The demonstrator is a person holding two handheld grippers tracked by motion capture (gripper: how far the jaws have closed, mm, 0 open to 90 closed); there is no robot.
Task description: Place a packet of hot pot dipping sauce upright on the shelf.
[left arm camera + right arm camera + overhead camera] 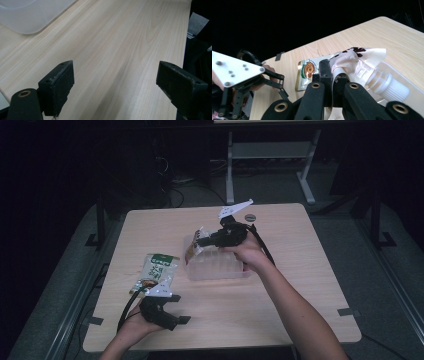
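My right gripper is shut on a white pouch with brown markings and a ribbed white screw cap. It holds the pouch over the left end of a clear plastic container. A green snack packet lies flat on the wooden table, left of the container. My left gripper rests near the table's front left edge, below the packet. Its jaws stand wide open over bare wood with nothing between them. The container's rounded corner shows ahead of it.
A small grey disc sits near the table's far edge. Tape marks are stuck at the front corners. A metal frame and cables stand on the dark floor behind the table.
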